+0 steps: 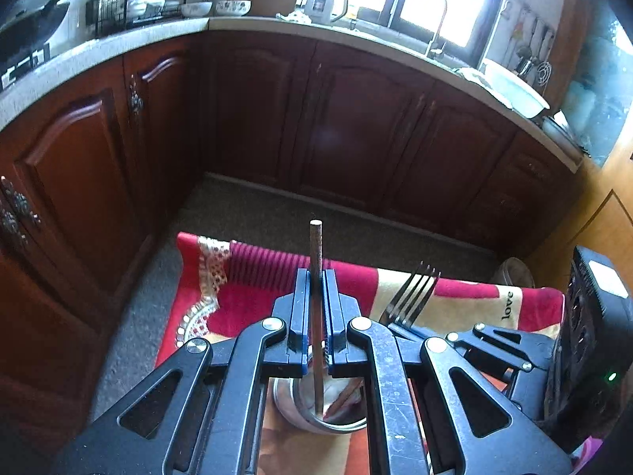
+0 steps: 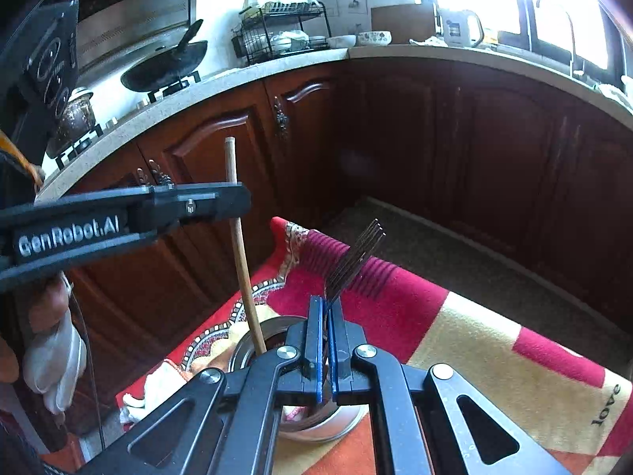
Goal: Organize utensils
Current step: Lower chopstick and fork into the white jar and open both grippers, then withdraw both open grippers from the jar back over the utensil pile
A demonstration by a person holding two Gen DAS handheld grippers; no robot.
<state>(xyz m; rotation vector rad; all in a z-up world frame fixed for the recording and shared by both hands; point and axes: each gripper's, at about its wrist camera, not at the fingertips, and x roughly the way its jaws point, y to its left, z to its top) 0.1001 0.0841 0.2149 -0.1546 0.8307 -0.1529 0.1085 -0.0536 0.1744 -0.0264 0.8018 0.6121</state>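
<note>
My left gripper is shut on a brown wooden chopstick, which stands upright with its lower end inside a round steel cup under the fingers. A second chopstick leans inside that cup. My right gripper is shut on a metal fork, tines pointing up and away, its handle running down toward the same steel cup. In the right wrist view the left gripper reaches in from the left with the chopstick. The fork also shows in the left wrist view.
The cup stands on a red, cream and orange patterned cloth over a table. Beyond lies grey floor and dark red kitchen cabinets under a pale countertop with a wok, dish rack, bowls, kettle and tap. A person's gloved hand holds the left gripper.
</note>
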